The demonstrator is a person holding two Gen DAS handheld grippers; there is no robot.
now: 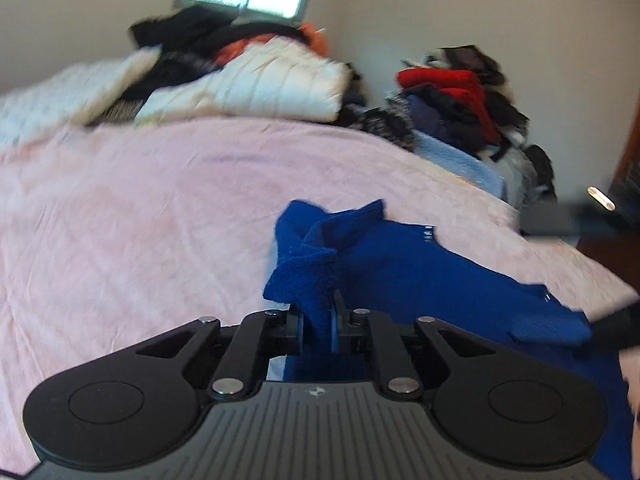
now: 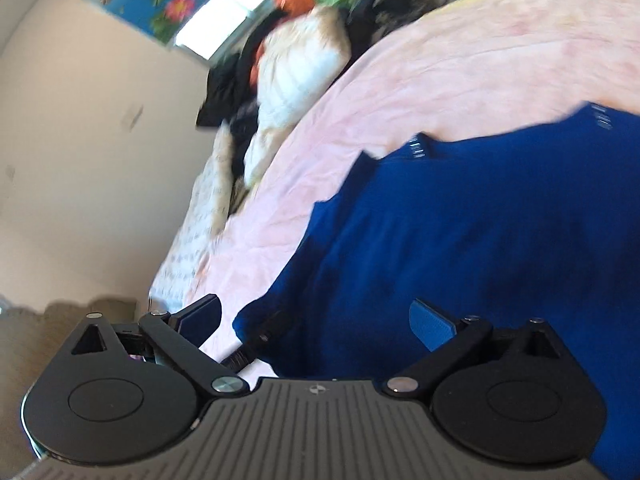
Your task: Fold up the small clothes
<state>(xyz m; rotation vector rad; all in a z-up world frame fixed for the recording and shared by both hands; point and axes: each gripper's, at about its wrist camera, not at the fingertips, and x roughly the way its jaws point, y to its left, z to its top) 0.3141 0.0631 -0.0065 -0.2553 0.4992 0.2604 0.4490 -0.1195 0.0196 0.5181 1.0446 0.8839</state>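
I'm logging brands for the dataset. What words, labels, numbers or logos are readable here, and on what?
No readable text.
Left gripper body: small emblem, no letters.
Right gripper body: same emblem.
Blue garment: small pale marks at the edges, too blurred to read.

Royal-blue knit garment [image 1: 404,264] showing plain colour, small white stitch marks at hem. Pink bedspread [image 1: 140,208] covering bed, faint mottling. White quilted jacket [image 1: 260,84] lying among black and orange clothes at far edge. Red and dark pile [image 1: 460,100] sitting at far right corner. Left gripper [image 1: 320,320] showing black, blue pads. Right gripper [image 2: 316,320] showing black, blue pads.
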